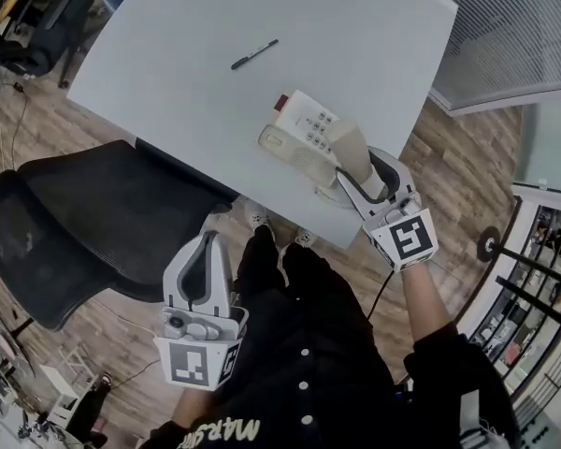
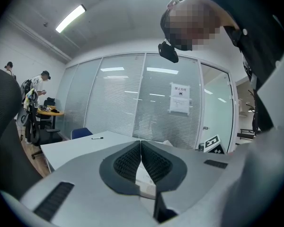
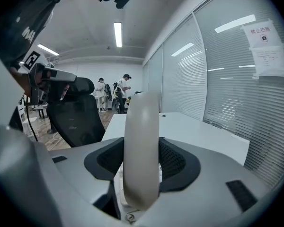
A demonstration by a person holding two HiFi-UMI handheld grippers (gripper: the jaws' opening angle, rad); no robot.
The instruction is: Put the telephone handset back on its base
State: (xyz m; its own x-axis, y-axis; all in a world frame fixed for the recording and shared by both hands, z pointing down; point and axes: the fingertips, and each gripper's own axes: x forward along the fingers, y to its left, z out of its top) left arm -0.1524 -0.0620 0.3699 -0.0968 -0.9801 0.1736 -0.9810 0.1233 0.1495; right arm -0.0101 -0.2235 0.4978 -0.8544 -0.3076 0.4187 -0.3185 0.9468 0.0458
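One white table (image 1: 355, 26), one telephone base (image 1: 309, 120), one handset (image 1: 349, 148), one black pen (image 1: 254, 54), two grippers, namely a left gripper (image 1: 204, 243) and a right gripper (image 1: 360, 171), one black mesh office chair (image 1: 84, 223), one blue chair (image 2: 80, 133), one paper notice (image 2: 180, 98), and two people far off, one person in a cap (image 2: 40, 82) and a second person (image 2: 8, 66).

Cream handset (image 1: 348, 144) upright, clamped in right tongs (image 1: 360, 169), over white keypad base (image 1: 305, 123).

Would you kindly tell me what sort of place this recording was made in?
Most likely an office: a white desk with a desk telephone on it, a black mesh swivel chair beside it, and glass partition walls with blinds.
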